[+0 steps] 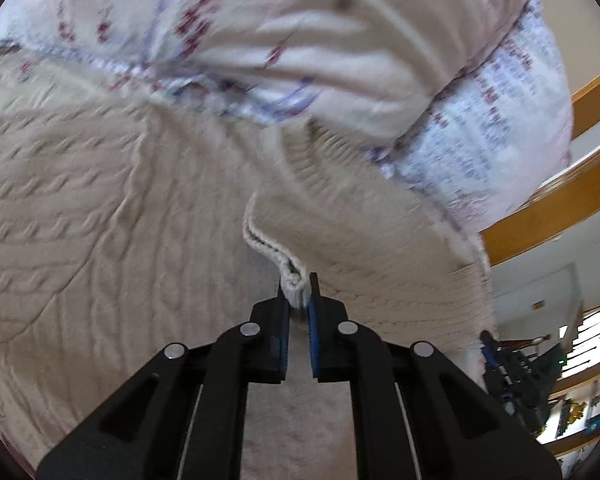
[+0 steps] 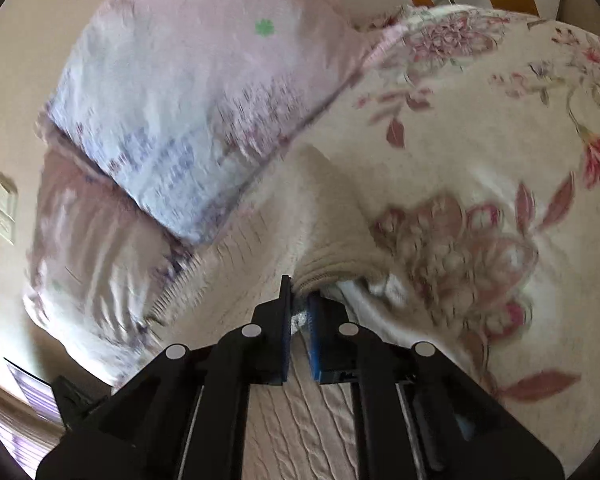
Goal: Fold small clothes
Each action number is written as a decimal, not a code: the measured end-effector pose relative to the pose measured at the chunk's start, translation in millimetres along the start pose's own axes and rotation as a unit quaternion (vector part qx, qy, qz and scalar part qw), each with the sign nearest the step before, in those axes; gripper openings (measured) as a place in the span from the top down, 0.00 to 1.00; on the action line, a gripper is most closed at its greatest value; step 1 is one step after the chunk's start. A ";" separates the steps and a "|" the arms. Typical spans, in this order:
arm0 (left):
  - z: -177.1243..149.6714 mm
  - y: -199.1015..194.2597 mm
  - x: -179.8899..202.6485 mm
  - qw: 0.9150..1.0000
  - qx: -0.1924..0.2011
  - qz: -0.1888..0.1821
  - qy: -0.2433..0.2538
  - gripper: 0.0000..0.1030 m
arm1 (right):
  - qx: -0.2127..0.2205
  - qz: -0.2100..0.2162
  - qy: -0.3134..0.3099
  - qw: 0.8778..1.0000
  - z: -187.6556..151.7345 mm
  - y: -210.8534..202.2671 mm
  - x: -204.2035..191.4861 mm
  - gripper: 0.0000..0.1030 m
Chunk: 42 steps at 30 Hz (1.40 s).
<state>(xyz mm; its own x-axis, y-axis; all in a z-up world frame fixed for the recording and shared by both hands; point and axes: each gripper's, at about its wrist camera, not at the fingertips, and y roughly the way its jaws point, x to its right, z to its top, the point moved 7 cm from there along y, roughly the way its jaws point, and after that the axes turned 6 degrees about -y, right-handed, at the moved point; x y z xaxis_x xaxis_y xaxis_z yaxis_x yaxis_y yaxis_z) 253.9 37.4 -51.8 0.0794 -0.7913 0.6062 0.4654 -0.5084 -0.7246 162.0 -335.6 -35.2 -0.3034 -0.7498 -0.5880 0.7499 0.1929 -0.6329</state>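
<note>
Sweater (image 1: 100,220), cream cable-knit, sprawls over a bed whose floral bedspread (image 2: 500,140), cream with pink and red blossoms, fills the right side of the right wrist view. A large pillow (image 1: 320,40), pale pink with a lavender printed band, lies at the far edge of the knit in both views; in the left wrist view it covers the sweater's far end. Beyond the pillow a curved wooden bed frame (image 1: 560,196) shows at the right, with white wall and cluttered shelves farther off. A light switch plate (image 2: 5,208) sits on the beige wall at the left of the right wrist view.

Closer in, the left gripper (image 1: 299,286) has its jaws drawn narrow, pinching a ribbed, rolled hem of the sweater that pokes up between the blue pads (image 1: 312,320). The right gripper (image 2: 300,296) is likewise clamped tight on a ribbed edge of the knit, just where it meets the bedspread, with cable-knit fabric spreading near beneath its fingers.
</note>
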 end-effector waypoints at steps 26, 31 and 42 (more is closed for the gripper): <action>-12.3 -203.6 -230.8 0.952 0.183 0.067 -0.237 0.44 | 0.004 0.029 -0.117 0.993 -53.1 -10.5 -49.5 0.24; 0.5 -208.1 -255.5 0.930 0.204 0.029 -0.303 0.56 | -0.024 0.065 -0.158 0.985 -74.4 2.9 -70.1 0.24; 13.2 -207.3 -281.1 0.901 0.230 0.010 -0.369 0.91 | -0.048 0.080 -0.170 0.981 -82.7 11.0 -74.3 0.24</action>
<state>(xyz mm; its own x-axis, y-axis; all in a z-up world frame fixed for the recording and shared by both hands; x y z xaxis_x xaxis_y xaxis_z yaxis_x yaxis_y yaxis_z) 146.7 369.7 -67.7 0.5772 -0.2723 0.7698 0.7592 -0.1682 -0.6288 144.1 -225.4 -40.1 0.0397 -0.8693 -0.4926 0.7075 0.3726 -0.6005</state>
